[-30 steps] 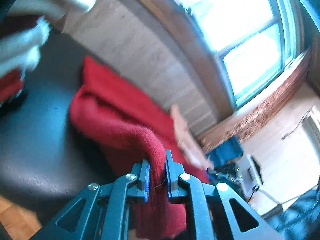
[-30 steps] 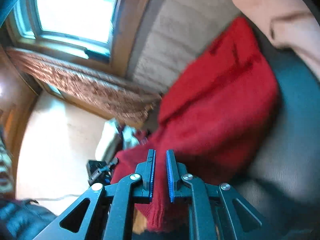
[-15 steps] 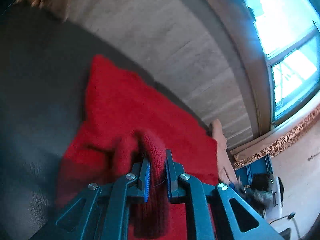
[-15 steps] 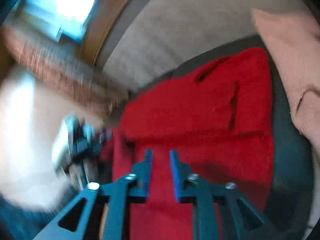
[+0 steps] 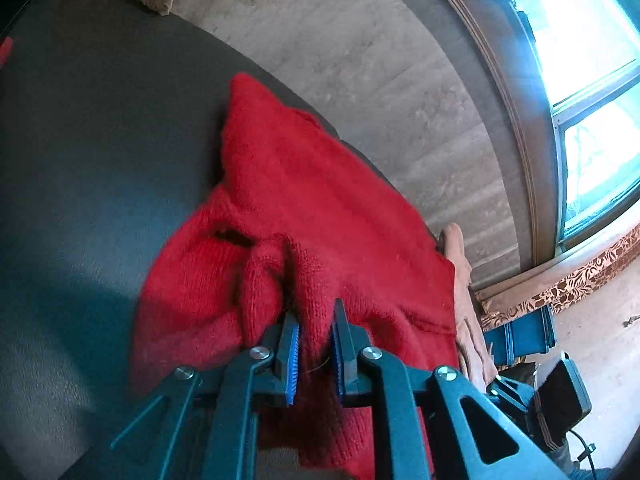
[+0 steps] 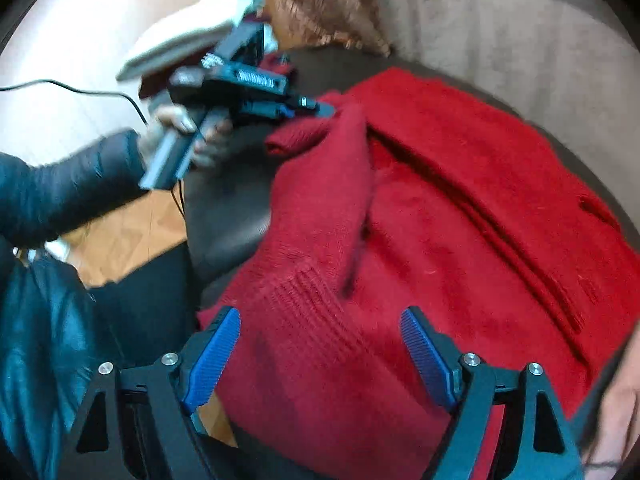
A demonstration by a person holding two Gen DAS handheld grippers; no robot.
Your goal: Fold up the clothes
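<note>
- Fuzzy red knitted sweater (image 6: 460, 216), ribbed at the hem, spread on dark smooth leather seat (image 5: 88, 152).
- Left gripper (image 5: 314, 330) jaws pinched on a bunched fold.
- Right gripper (image 6: 320, 344) jaws opening wide, pressing nothing, above ribbed near edge.

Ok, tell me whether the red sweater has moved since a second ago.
Yes. The red sweater has come down off the grey wall and lies flatter on the dark seat.

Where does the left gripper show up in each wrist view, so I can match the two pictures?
Left wrist view: the left gripper is at bottom centre, shut on a fold of the red sweater.
Right wrist view: it is at upper left, in a hand, pinching the sweater's edge.
Shared landmark: the red sweater on the dark seat.
</note>
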